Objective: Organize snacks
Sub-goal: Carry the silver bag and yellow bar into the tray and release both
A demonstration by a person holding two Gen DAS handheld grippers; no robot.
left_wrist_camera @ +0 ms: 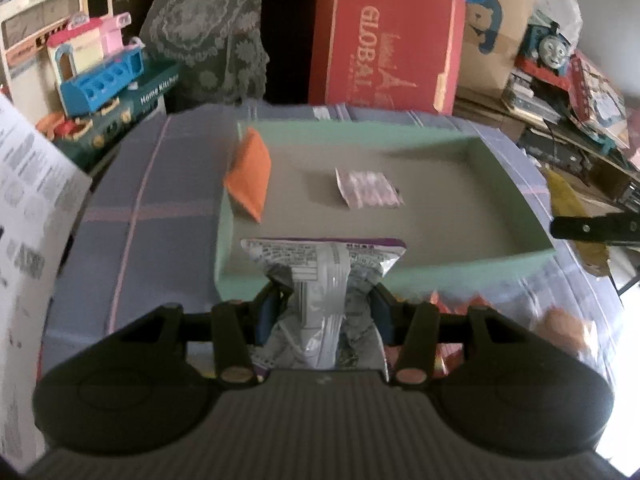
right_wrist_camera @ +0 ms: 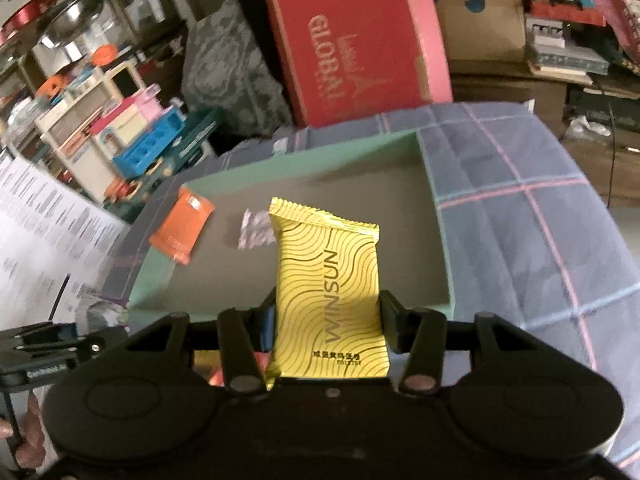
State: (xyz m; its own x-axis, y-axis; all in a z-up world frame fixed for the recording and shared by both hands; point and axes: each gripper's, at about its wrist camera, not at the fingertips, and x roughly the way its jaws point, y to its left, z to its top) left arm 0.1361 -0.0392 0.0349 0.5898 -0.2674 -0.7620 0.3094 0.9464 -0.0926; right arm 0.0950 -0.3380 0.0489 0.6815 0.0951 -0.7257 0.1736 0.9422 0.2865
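Yellow snack packet [right_wrist_camera: 326, 292] upright, lengthwise.

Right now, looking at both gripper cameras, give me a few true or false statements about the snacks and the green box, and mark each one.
1. The right gripper holds a yellow packet. True.
2. The left gripper is empty. False: it grips a silver and purple packet.
3. An orange packet leans at the left wall of the green box. True.
4. The green box holds no snacks. False: the orange packet and a small pinkish packet are in it.
5. The table wears a checked cloth. True.
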